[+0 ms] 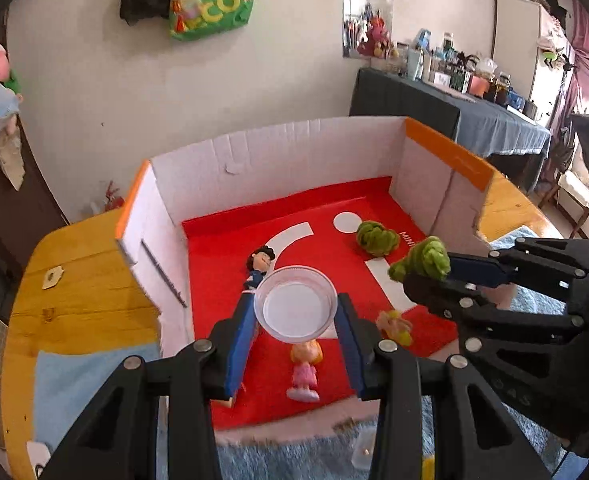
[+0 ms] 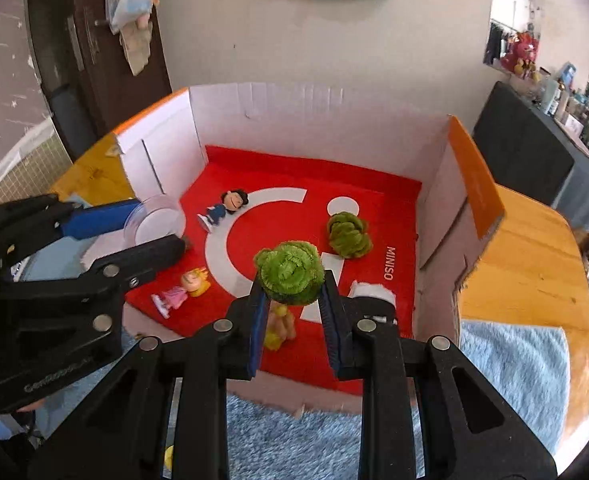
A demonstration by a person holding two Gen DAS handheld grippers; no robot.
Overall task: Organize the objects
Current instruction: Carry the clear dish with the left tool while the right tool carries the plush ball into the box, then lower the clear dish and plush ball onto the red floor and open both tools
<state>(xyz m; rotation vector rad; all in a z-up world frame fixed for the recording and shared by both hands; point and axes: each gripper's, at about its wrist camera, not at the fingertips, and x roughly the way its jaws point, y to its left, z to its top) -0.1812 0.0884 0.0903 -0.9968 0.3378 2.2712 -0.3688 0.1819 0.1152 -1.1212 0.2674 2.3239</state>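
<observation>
My left gripper [image 1: 296, 306] is shut on a clear plastic cup [image 1: 295, 303], held above the red mat [image 1: 222, 248]; the cup also shows in the right wrist view [image 2: 156, 220]. My right gripper [image 2: 290, 284] is shut on a green fuzzy ball [image 2: 289, 272], which also shows in the left wrist view [image 1: 424, 260]. A second green ball [image 2: 348, 234] lies on the mat near the back right. A dark-haired figurine in blue [image 2: 224, 208], a blonde figurine in pink [image 2: 182, 290] and a yellow figurine [image 2: 280, 326] lie on the mat.
The red mat sits inside an open white cardboard box with orange flaps [image 2: 476, 188] on a wooden table [image 2: 534, 264]. A blue fluffy towel [image 2: 514, 364] lies in front and to the right. A small clear container [image 1: 364, 450] sits on the towel.
</observation>
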